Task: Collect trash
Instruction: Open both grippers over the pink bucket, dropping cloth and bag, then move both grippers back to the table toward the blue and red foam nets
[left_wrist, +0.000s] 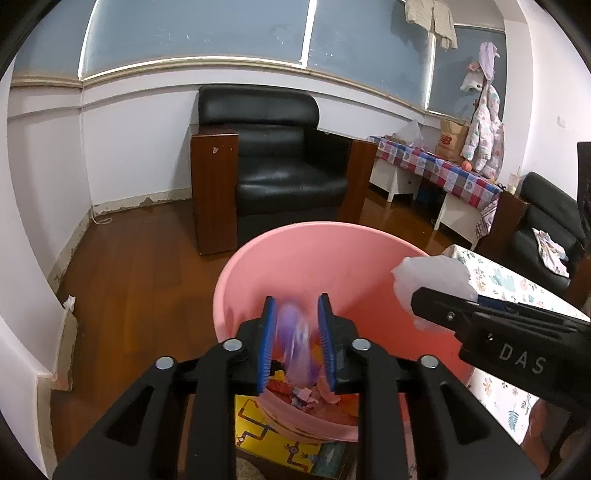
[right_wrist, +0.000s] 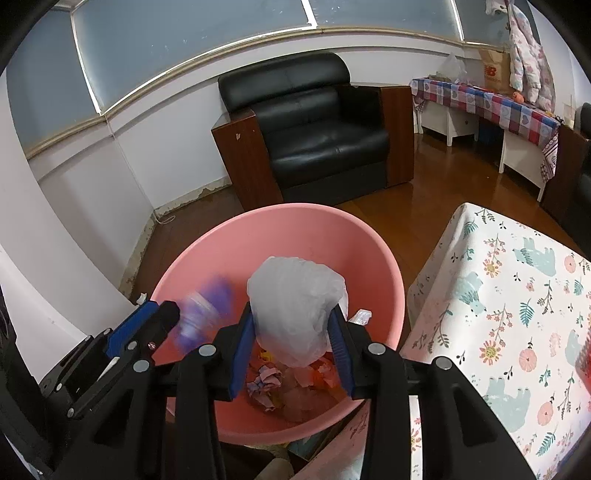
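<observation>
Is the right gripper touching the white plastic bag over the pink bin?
Touching. The right wrist view shows the white plastic bag wedged between the right gripper pads.

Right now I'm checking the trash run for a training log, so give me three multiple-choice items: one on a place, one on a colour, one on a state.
1. Where does the white plastic bag sit?
A. on the armchair
B. between the right claw's pads, above the basin
C. on the floor

2. What colour is the basin?
A. pink
B. green
C. black

3. The purple wrapper at the left claw looks:
A. sharp
B. motion-blurred
C. under the table

Key: B, both pads flank it over the basin; A, its wall and rim show pink; B, it is smeared in both views.
</observation>
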